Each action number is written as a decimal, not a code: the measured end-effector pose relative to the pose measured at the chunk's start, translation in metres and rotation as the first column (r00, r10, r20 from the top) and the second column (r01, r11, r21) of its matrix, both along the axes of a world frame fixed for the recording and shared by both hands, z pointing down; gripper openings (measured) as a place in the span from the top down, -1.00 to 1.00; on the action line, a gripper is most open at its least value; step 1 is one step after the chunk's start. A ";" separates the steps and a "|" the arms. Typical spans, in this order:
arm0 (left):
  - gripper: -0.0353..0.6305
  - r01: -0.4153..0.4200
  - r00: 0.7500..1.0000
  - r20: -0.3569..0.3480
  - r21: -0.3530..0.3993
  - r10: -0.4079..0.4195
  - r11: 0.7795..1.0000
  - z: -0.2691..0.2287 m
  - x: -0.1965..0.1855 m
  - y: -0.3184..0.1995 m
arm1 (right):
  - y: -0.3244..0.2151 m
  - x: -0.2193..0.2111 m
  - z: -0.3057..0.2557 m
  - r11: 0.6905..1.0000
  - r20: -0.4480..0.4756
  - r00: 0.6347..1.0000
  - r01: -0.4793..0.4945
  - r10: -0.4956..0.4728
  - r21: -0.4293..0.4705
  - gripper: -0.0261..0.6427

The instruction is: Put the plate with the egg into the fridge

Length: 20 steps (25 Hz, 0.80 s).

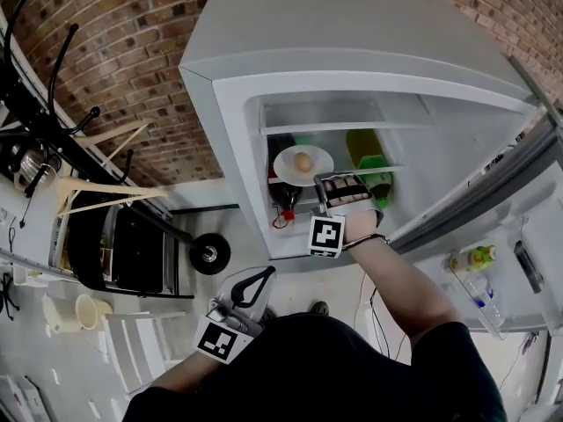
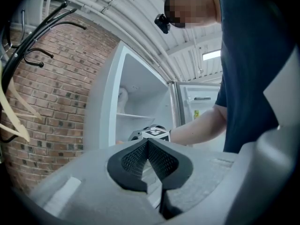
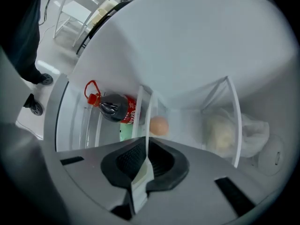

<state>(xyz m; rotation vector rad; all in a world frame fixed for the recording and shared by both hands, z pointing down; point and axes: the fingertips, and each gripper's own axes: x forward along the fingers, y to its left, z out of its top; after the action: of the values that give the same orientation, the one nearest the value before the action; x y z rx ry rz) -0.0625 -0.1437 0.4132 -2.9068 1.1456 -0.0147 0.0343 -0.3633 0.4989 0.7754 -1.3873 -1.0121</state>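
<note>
Now inside the fridge (image 1: 230, 104), the plate (image 1: 286, 167) with its egg (image 1: 303, 161) is pinched at the rim by our nearly closed right fingers (image 3: 129, 161). Next, we judge, set it down level and let go. Only the right gripper view shows a pale bag (image 3: 225, 132) behind. Our left fingers (image 2: 133, 161) are closed on nothing.

Egg (image 1: 303, 160) on plate (image 1: 283, 168) inside fridge (image 1: 237, 112)

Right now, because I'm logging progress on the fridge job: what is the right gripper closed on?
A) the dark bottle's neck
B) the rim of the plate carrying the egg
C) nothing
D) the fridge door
B: in its own view the right gripper pinches the rim of the plate, with the egg lying on it inside the fridge.
</note>
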 end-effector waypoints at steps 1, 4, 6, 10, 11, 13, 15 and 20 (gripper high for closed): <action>0.88 0.005 1.000 0.003 -0.002 -0.005 1.000 0.001 -0.001 0.000 | -0.003 0.000 0.002 1.000 -0.006 1.000 -0.001 0.001 -0.005 0.86; 0.88 0.026 1.000 0.005 -0.015 -0.026 1.000 0.005 -0.005 -0.001 | -0.011 0.000 0.009 1.000 -0.020 1.000 -0.001 0.001 -0.021 0.86; 0.88 0.033 0.999 0.005 -0.015 -0.033 0.999 0.005 -0.006 -0.002 | -0.015 -0.001 0.012 1.000 -0.023 1.000 0.000 -0.001 -0.025 0.86; 0.88 0.042 0.999 0.003 -0.015 -0.042 0.999 0.006 -0.005 -0.004 | -0.023 -0.006 0.016 0.998 -0.025 1.000 0.007 -0.008 -0.063 0.86; 0.88 0.044 0.999 0.002 -0.014 -0.044 0.999 0.006 -0.005 -0.005 | -0.024 -0.008 0.018 0.996 -0.020 1.000 0.006 -0.008 -0.092 0.86; 0.88 0.045 0.999 0.000 -0.012 -0.045 0.999 0.005 -0.005 -0.005 | -0.027 -0.011 0.021 0.986 0.003 1.000 0.003 -0.003 -0.164 0.83; 0.88 0.045 0.999 -0.004 -0.015 -0.045 0.999 0.004 -0.005 -0.006 | -0.029 -0.015 0.019 0.976 0.014 1.000 0.005 -0.002 -0.217 0.83; 0.88 0.047 0.999 -0.008 -0.018 -0.047 0.999 0.004 -0.005 -0.008 | -0.031 -0.018 0.024 0.955 -0.066 0.997 0.011 -0.032 -0.296 0.80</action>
<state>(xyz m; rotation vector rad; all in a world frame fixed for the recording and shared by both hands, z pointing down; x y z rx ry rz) -0.0675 -0.1517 0.4173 -2.8975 1.2213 -0.0138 0.0165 -0.3939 0.5232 0.4989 -1.4479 -0.8147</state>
